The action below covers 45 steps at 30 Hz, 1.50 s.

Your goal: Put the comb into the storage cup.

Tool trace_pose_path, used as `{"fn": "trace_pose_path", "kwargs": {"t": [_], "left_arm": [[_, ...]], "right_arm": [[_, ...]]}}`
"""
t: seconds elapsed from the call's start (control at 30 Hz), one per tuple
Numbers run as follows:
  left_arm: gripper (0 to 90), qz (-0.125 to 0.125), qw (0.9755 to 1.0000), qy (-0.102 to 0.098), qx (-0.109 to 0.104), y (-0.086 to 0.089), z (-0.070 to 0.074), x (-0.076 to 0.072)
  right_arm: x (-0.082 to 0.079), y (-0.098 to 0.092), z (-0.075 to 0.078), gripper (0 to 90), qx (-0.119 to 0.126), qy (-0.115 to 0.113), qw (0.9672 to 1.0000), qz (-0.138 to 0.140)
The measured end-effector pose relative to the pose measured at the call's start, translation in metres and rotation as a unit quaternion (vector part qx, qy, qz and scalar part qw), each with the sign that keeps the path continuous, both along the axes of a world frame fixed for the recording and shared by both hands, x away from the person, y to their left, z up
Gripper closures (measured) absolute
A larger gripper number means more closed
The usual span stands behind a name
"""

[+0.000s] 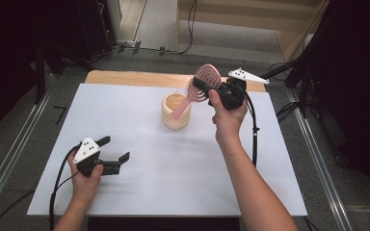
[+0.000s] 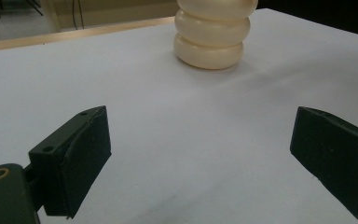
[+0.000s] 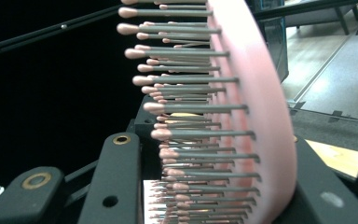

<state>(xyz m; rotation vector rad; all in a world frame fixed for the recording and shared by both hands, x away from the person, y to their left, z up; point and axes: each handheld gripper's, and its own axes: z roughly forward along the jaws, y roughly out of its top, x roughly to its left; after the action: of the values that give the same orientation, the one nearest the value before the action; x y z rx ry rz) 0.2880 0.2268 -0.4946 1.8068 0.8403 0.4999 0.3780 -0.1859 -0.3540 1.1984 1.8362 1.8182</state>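
A pink hairbrush [image 1: 203, 82] is held above the table's far middle, its handle slanting down into a cream ribbed cup [image 1: 176, 111]. My right gripper [image 1: 207, 88] is shut on the brush head; in the right gripper view the bristles and pink back [image 3: 256, 93] sit pinched between the two black jaws. My left gripper [image 1: 114, 151] rests low near the front left of the white table [image 1: 149, 178], open and holding nothing. In the left gripper view the cup [image 2: 213, 35] stands ahead, beyond the wide-apart jaws.
A strip of bare wood [image 1: 135, 78] shows along the table's far edge. Black stands and cables [image 1: 294, 72] flank the table at the right and back. Metal floor rails [image 1: 9, 149] run along both sides.
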Motion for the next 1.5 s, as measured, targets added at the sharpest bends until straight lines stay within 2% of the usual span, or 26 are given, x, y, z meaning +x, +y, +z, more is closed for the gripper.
{"fn": "trace_pose_path", "kwargs": {"t": [0.23,0.63,0.73,0.83,1.17,1.5], "left_arm": [[6.0,0.001,1.0,0.001,0.004,0.0,0.0,0.0],[6.8,-0.001,1.0,0.001,0.006,-0.001,-0.001,0.0],[6.8,-0.002,1.0,0.001,0.006,-0.002,-0.001,0.0],[6.8,-0.003,1.0,0.002,0.008,-0.002,-0.001,0.0],[6.8,-0.002,1.0,0.002,0.007,-0.002,-0.001,0.0],[6.8,-0.002,1.0,0.0,0.009,-0.002,-0.001,0.0]], "right_arm": [[0.004,-0.002,0.005,59.9,0.001,-0.005,0.9999,-0.016],[0.009,-0.005,0.0,59.8,0.006,-0.01,0.9995,-0.028],[0.011,-0.004,-0.005,59.7,0.008,-0.008,0.9996,-0.026],[0.013,-0.001,-0.012,59.7,-0.017,0.0,0.9993,-0.033],[0.019,0.005,-0.041,59.8,-0.022,0.021,0.9991,-0.029],[0.021,0.012,-0.06,59.8,-0.019,0.032,0.9987,-0.034]]}}
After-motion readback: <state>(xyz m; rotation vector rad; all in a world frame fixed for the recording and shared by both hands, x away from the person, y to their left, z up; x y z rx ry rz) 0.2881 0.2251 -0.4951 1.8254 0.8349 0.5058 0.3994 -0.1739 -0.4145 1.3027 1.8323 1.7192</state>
